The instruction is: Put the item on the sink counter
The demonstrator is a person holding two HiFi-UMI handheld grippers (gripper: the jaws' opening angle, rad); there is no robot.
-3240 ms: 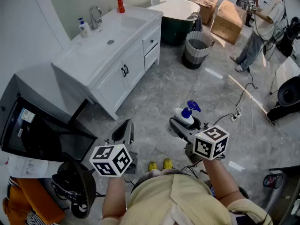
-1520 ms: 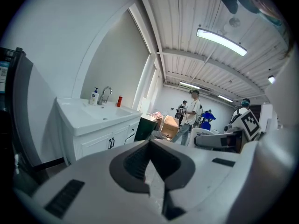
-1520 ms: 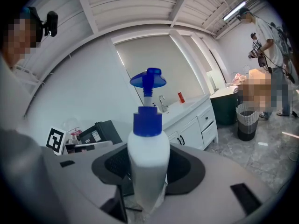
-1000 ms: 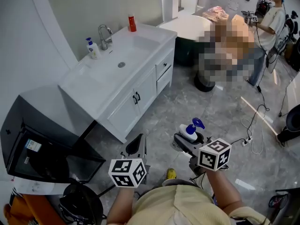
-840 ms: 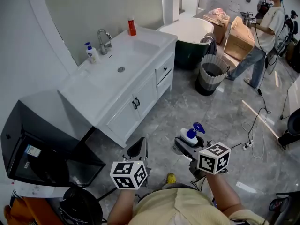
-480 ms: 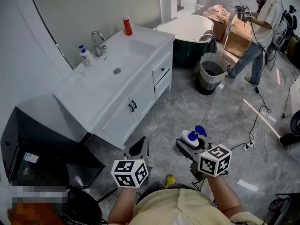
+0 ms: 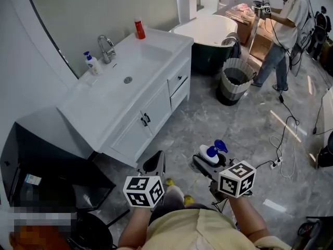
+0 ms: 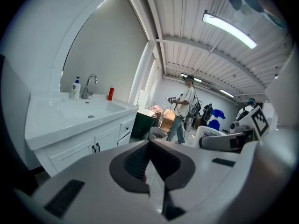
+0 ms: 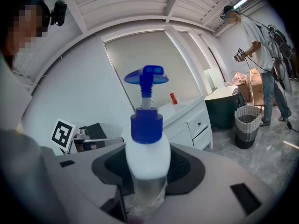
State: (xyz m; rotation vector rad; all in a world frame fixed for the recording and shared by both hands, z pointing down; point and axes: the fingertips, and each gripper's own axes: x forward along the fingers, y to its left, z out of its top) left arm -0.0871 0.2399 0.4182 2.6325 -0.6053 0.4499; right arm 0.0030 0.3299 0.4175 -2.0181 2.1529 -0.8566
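Clearly the carry is unfinished. At the upper left of the head view the white vanity tabletop [image 7: 91,109] stands well apart from both claws. Its surface is glossy and smooth, dished into a shallow rectangular basin [image 7: 139,61]. A chrome faucet [image 7: 105,47], a small soap dispenser [image 7: 91,63] and a red bottle [image 7: 139,28] stand along its back edge. At lower centre, the left claw [image 7: 154,163] has its jaws together on nothing. Just right of it, the right claw [image 7: 207,162] is clamped on the pump bottle [image 9: 146,153]. The bottle has a rounded white plastic body with a blue collar and a flat blue pump head, and it stands upright between ribbed dark pads. As I judge it, the slick, curved plastic could tip or slide in the grip if jolted on the walk over. Set down on the basin's slope or too near the tabletop's rim, it could topple, and a careless approach could knock the dispenser over. Further right, loose cables [image 7: 274,162] trail across the polished grey stone floor, a likely trip hazard.
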